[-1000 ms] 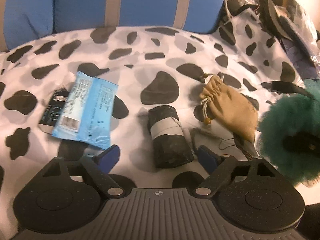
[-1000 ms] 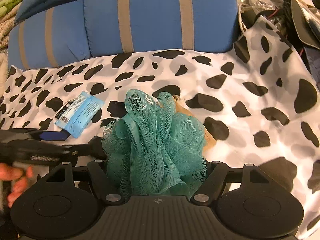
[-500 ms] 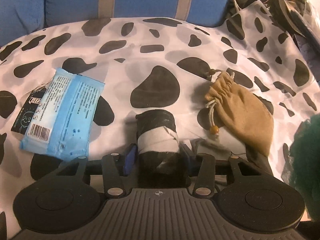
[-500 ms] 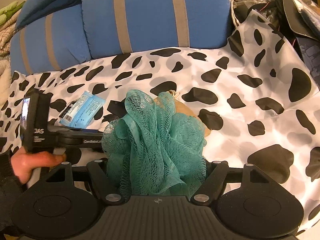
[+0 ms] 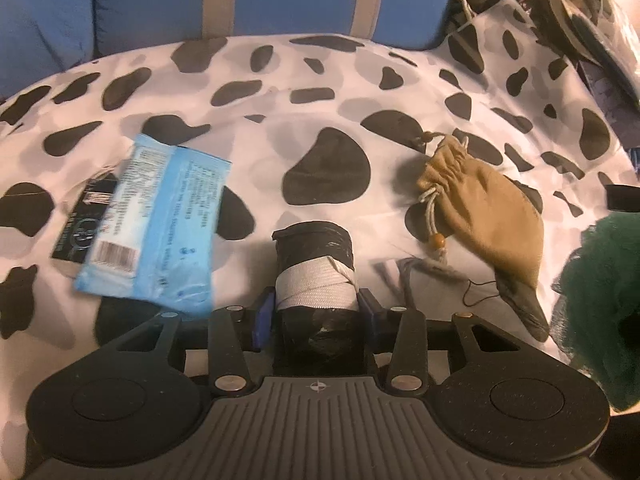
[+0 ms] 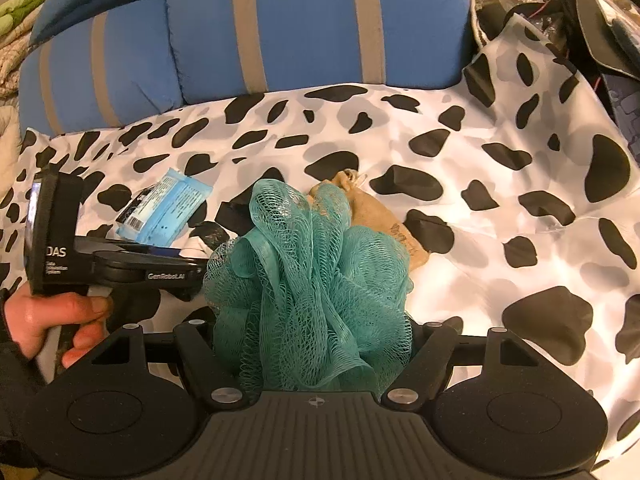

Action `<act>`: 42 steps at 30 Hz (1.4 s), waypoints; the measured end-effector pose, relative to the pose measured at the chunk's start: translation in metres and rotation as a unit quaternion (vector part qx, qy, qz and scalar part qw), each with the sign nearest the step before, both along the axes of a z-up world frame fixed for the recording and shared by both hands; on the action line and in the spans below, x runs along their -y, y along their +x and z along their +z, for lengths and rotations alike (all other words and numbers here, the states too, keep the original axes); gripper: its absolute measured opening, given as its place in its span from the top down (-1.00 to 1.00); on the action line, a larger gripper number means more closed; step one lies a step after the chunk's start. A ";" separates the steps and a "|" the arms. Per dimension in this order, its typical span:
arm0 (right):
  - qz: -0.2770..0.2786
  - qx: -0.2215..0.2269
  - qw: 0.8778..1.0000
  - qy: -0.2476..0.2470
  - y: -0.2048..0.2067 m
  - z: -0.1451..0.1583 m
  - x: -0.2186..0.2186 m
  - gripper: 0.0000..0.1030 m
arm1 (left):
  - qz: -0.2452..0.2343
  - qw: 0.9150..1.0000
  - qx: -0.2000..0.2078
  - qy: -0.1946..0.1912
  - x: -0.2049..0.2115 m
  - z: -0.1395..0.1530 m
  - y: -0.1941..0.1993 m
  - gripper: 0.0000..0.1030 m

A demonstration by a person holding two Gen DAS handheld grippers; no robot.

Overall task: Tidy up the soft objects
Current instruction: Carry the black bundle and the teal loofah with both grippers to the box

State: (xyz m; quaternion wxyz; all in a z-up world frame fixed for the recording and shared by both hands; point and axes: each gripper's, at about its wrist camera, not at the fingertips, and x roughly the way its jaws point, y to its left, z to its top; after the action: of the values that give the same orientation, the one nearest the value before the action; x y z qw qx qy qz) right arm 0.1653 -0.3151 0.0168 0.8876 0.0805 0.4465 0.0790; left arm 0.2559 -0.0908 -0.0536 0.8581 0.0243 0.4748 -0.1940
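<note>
- The cow-print sheet spreads over a bed, white with black patches, and carries every loose thing; blue cushions with tan stripes stand along its far edge.
- A pile of dark clutter sits at the sheet's far right corner; what it is made of cannot be told.
- The teal mesh pouf fills the right claw; both fingers press into its sides, so the claw grips it. The pouf is round and bunched, with no clear long axis.
- The blue wipes packet lies flat toward the left edge, its long axis slanting from near left to far right, over a black card.
- The tan drawstring pouch lies to the right of middle, its gathered mouth toward the far edge and its pointed end toward the near edge.
- The black roll with a grey band lies near the near edge, its long axis running from near to far. The left claw has just been closing, and its blue pads now press the roll's sides.
- Only the right wrist view shows the person's left hand on the left claw's handle, and there the pouf hides most of the pouch and the roll.
- Only the left wrist view shows the pouch's bead and cord and the grey band.
</note>
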 end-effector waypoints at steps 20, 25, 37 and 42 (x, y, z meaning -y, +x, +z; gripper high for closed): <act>0.033 0.013 0.999 0.016 -0.005 0.013 -0.049 -0.46 | -0.018 0.999 0.036 -0.026 -0.049 0.048 -0.050 0.19; 0.042 0.014 0.999 0.024 -0.021 0.014 -0.055 -0.46 | -0.016 0.999 0.037 -0.036 -0.059 0.059 -0.069 0.19; 0.076 0.003 0.995 0.069 -0.068 0.019 -0.069 -0.46 | -0.002 0.999 0.021 -0.031 -0.082 0.068 -0.134 0.19; 0.096 -0.009 0.993 0.072 -0.083 0.016 -0.077 -0.46 | 0.010 1.000 0.003 -0.021 -0.091 0.064 -0.164 0.19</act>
State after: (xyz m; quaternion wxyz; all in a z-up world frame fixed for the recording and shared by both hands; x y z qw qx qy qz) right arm 0.0820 -0.2383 0.0327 0.8637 0.1014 0.4535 0.1953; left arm 0.0920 0.0006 0.0105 0.8617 0.0023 0.4684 -0.1952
